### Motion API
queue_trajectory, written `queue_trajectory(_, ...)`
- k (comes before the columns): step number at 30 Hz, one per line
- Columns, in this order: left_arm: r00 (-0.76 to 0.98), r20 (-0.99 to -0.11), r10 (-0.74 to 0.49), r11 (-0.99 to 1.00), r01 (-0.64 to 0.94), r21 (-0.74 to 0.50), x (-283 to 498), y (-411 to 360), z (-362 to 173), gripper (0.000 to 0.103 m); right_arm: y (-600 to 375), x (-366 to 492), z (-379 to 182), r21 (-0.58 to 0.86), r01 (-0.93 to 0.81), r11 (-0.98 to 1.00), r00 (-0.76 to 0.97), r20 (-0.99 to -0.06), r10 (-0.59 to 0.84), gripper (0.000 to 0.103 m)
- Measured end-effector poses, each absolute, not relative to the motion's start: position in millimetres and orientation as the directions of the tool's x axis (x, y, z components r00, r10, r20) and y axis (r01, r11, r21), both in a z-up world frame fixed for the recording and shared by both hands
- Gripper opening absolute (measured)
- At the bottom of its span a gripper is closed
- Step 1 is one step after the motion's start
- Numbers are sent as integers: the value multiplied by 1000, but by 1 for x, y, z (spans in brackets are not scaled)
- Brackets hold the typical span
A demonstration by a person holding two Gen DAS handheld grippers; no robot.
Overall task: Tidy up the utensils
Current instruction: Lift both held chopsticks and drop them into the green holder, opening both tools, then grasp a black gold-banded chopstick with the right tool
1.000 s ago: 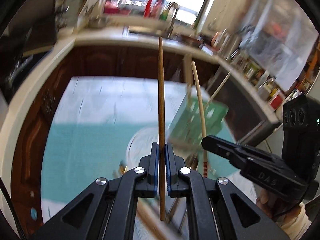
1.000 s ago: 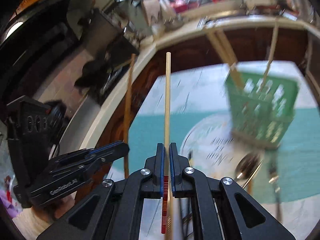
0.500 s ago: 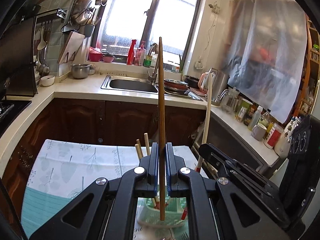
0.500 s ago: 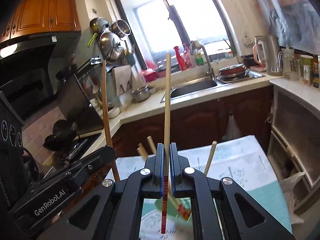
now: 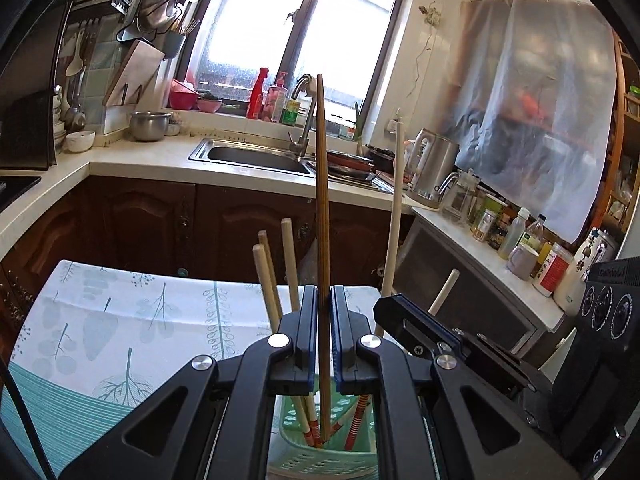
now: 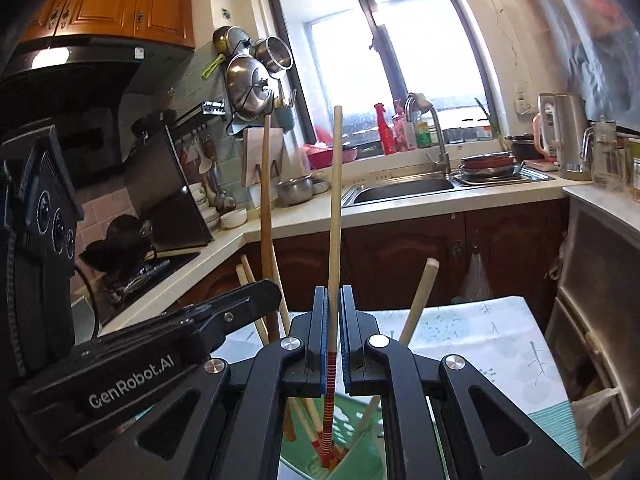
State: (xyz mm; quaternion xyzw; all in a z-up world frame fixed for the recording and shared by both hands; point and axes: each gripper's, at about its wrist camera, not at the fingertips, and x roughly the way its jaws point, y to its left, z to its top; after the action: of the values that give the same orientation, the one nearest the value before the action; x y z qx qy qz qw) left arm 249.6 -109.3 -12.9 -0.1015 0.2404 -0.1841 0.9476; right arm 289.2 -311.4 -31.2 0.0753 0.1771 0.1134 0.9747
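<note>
My left gripper [image 5: 324,300] is shut on a dark brown chopstick [image 5: 322,208] that stands upright, its lower tip down inside the green basket [image 5: 320,456]. The right gripper [image 6: 334,300] is shut on a pale chopstick [image 6: 335,216] with a red-striped lower end, which also reaches into the green basket [image 6: 352,412]. Several pale chopsticks [image 5: 268,280] lean in the basket. Each gripper shows in the other's view: the right one [image 5: 420,320] with its pale chopstick [image 5: 394,216] to the right, the left one [image 6: 240,300] with its brown chopstick [image 6: 266,216] to the left.
The basket stands on a table with a white and teal leaf-print cloth [image 5: 120,320]. Behind run dark wood cabinets [image 5: 160,224], a counter with a steel sink [image 5: 256,156] and tap, a kettle [image 5: 432,164] and several jars [image 5: 520,248] on the right.
Both grippers swung from looking down at the table to nearly level and came over the basket. The lower ends of both held chopsticks now sit deeper inside the basket.
</note>
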Motion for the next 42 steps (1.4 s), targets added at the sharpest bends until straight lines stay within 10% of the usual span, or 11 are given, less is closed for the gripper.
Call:
queue_trajectory(22, 691, -659, -297, 955, 205, -216, 150, -77, -52, 45, -295, 204, -113, 209, -260, 943, 781, -529, 332, 23)
queue_trajectory(42, 572, -805, -154, 988, 72, -138, 51, -19, -86, 54, -197, 95, -122, 254, -287, 924, 570, -730, 378, 26)
